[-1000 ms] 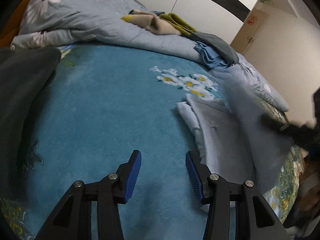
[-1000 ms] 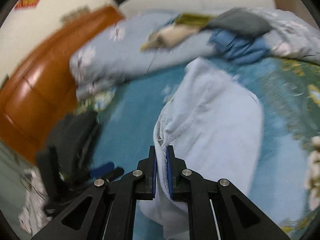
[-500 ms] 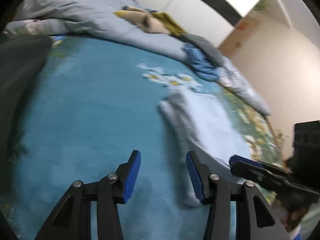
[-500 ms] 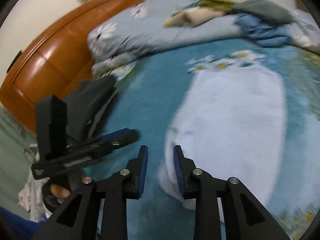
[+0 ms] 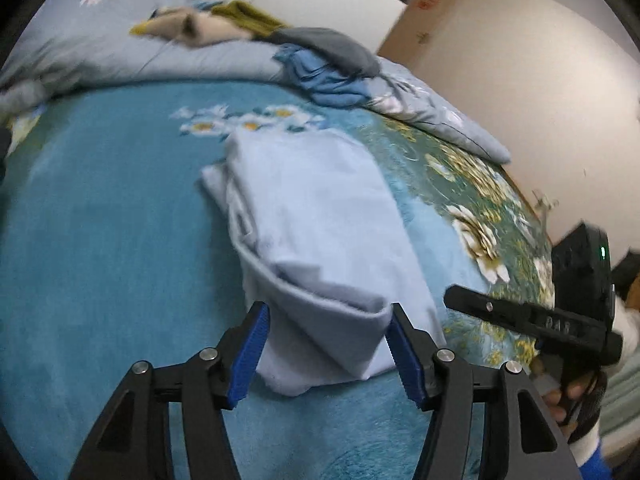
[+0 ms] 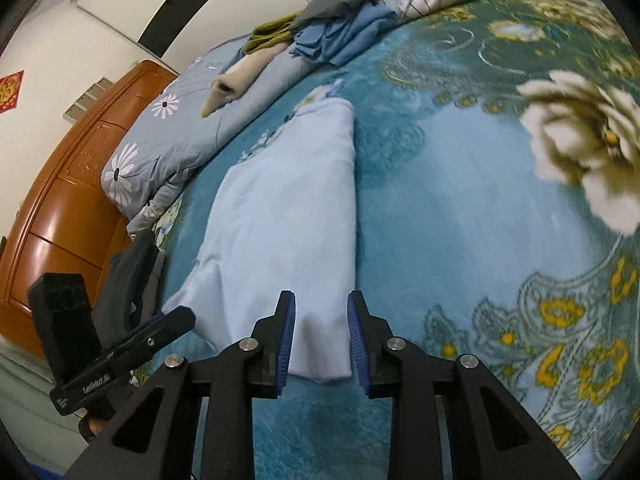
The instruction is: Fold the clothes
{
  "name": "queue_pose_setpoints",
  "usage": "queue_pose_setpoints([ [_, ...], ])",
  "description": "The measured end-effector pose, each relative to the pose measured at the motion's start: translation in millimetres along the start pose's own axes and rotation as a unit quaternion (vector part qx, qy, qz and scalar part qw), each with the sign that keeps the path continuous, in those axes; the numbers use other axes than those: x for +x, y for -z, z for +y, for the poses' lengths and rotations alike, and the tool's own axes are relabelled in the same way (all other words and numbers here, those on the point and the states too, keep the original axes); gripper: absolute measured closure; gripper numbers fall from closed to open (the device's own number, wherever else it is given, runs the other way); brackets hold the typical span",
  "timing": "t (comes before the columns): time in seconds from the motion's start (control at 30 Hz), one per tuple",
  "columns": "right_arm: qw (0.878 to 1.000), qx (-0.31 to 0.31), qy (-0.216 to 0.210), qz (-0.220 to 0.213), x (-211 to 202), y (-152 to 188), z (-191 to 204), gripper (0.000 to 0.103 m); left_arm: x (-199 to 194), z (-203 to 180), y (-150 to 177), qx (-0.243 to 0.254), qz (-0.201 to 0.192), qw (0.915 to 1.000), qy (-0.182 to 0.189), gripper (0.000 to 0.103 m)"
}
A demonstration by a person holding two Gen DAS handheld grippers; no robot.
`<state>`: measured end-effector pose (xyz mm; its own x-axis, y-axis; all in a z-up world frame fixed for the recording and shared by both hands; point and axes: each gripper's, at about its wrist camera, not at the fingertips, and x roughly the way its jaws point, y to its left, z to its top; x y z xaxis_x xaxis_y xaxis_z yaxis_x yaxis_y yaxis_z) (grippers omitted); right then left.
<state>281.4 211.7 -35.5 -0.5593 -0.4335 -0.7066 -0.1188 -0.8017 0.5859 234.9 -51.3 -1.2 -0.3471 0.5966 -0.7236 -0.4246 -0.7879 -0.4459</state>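
On the bed (image 5: pixel 100 240), a folded pale blue garment (image 5: pixel 316 216) lies flat. Left gripper (image 5: pixel 326 354) has its jaws released and just widening around the garment's near corner; right gripper (image 6: pixel 322 338) jaws, just opened, straddle the near edge without pinching it.

Bare blanket (image 5: pixel 100 240) left — clothes pile (image 5: pixel 320 68) beyond.

I was working in a home bedroom: a bed (image 5: pixel 100 240) under a teal flowered blanket, a quilt (image 6: pixel 180 136) bunched along its far edge, a wooden headboard (image 6: pixel 64 216) beyond.
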Motion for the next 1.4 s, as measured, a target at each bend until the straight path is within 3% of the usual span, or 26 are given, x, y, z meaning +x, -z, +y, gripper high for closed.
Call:
queue_pose_setpoints([
  [0.03,1.000,0.000,0.000,0.001,1.1,0.9,-1.3,0.075,-1.0,5.0,2.1,-0.012,-0.002,0.9999,0.006,0.043],
  [0.1,1.000,0.001,0.000,0.005,4.6,2.6,-2.8,0.075,-3.1,15.0,6.4,-0.037,-0.005,0.9991,0.018,0.069],
  [0.2,1.000,0.003,-0.003,0.010,10.1,5.1,-2.8,0.075,-6.3,28.2,12.8,-0.067,-0.008,0.9971,0.034,0.091],
  [0.3,1.000,0.005,-0.003,0.010,11.8,9.9,-4.3,0.075,-4.9,39.4,19.9,-0.085,-0.002,0.9957,0.036,0.095],
  [0.37,1.000,0.007,-0.003,0.010,11.6,12.4,-6.3,0.075,1.1,49.2,29.9,-0.095,0.015,0.9952,0.017,0.095],
  [0.5,1.000,0.011,0.002,0.014,13.1,15.2,-12.3,0.075,5.2,67.4,44.7,-0.133,0.030,0.9903,0.026,0.095],
  [0.63,1.000,0.013,-0.001,0.014,14.4,15.4,-15.6,0.072,-9.1,65.9,37.7,-0.116,0.022,0.9922,0.037,0.090],
  [0.67,1.000,0.016,-0.004,0.013,14.4,15.5,-16.6,0.071,-13.8,65.1,34.9,-0.113,0.015,0.9929,0.036,0.089],
  [0.8,1.000,0.023,-0.012,0.011,16.4,16.6,-17.2,0.064,-28.0,69.4,25.2,-0.112,-0.014,0.9929,0.039,0.061],
  [0.93,1.000,0.018,-0.014,0.007,19.9,18.7,-11.0,0.063,-33.2,75.3,19.4,-0.123,-0.026,0.9910,0.045,0.060],
  [1.07,0.998,0.033,-0.051,0.014,25.0,23.3,-12.5,0.064,-32.2,79.2,15.7,-0.126,-0.028,0.9907,0.042,0.060],
  [1.1,0.998,0.037,-0.052,0.012,25.5,23.7,-13.1,0.069,-32.2,80.5,15.6,-0.127,-0.028,0.9907,0.042,0.060],
  [1.13,0.998,0.042,-0.054,0.010,25.9,23.9,-14.0,0.086,-31.0,81.2,15.4,-0.127,-0.027,0.9906,0.042,0.060],
  [1.17,0.997,0.050,-0.059,0.010,25.7,23.3,-15.9,0.092,-29.6,81.3,14.9,-0.127,-0.025,0.9907,0.042,0.060],
  [1.3,0.995,0.060,-0.081,0.016,14.4,10.3,-24.2,0.094,-25.1,76.6,8.7,-0.120,-0.024,0.9916,0.042,0.060],
  [1.4,0.997,0.031,-0.065,0.021,-4.3,-7.7,-28.8,0.094,-21.4,73.2,1.7,-0.112,-0.023,0.9925,0.043,0.060],
])
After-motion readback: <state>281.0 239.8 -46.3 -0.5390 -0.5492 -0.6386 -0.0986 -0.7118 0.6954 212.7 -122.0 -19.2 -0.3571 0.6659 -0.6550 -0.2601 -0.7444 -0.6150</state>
